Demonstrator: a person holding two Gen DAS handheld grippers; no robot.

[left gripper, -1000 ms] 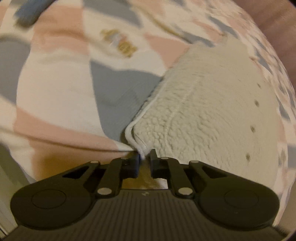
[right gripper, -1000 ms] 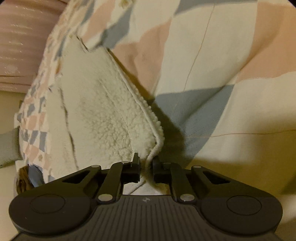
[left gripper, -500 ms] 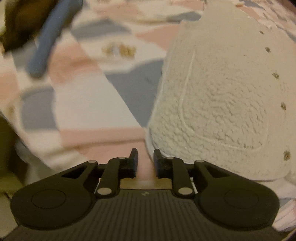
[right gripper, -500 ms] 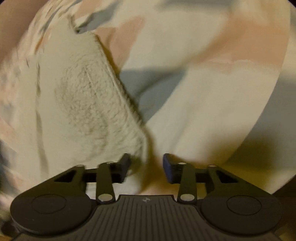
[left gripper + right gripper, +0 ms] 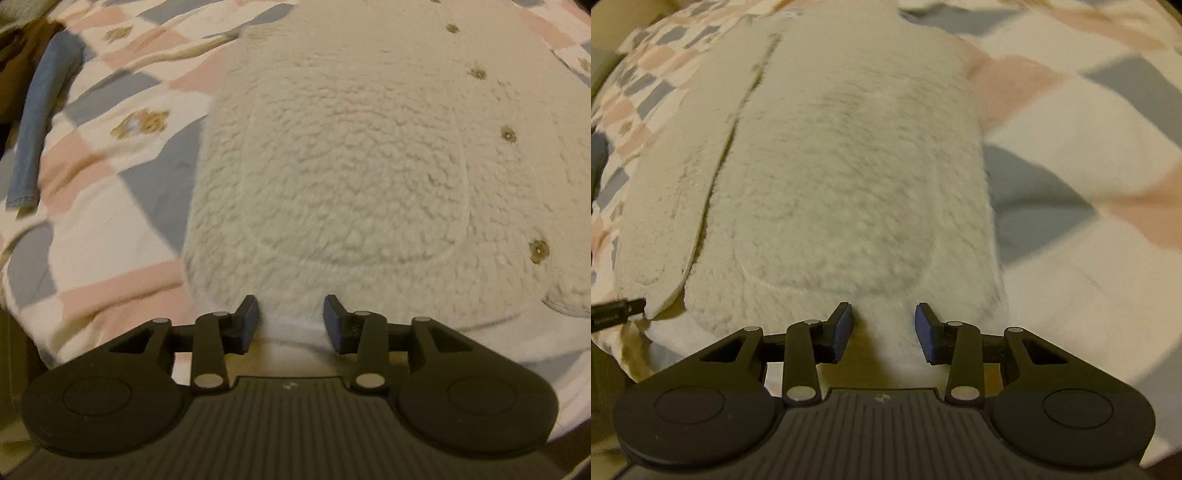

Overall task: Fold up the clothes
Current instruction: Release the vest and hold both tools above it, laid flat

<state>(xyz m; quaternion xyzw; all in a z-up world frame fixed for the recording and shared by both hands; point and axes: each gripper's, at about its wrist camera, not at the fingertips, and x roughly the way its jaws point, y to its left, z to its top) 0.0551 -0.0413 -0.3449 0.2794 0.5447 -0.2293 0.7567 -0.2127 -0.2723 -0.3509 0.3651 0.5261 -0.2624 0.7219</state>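
On a checked quilt (image 5: 92, 155), in the left wrist view: cream fleece (image 5: 351, 155) spread flat, snaps (image 5: 509, 133) running up its right side, a blue cloth strip (image 5: 40, 122) far left. Left gripper (image 5: 291, 319) spread wide at the hem, pinching nothing.

In the right wrist view: fleece (image 5: 849, 155) again flat on the quilt (image 5: 1089, 155), front opening at left. Right gripper (image 5: 883, 326) likewise spread, holding nothing, hem between the tips.

No legible text anywhere.
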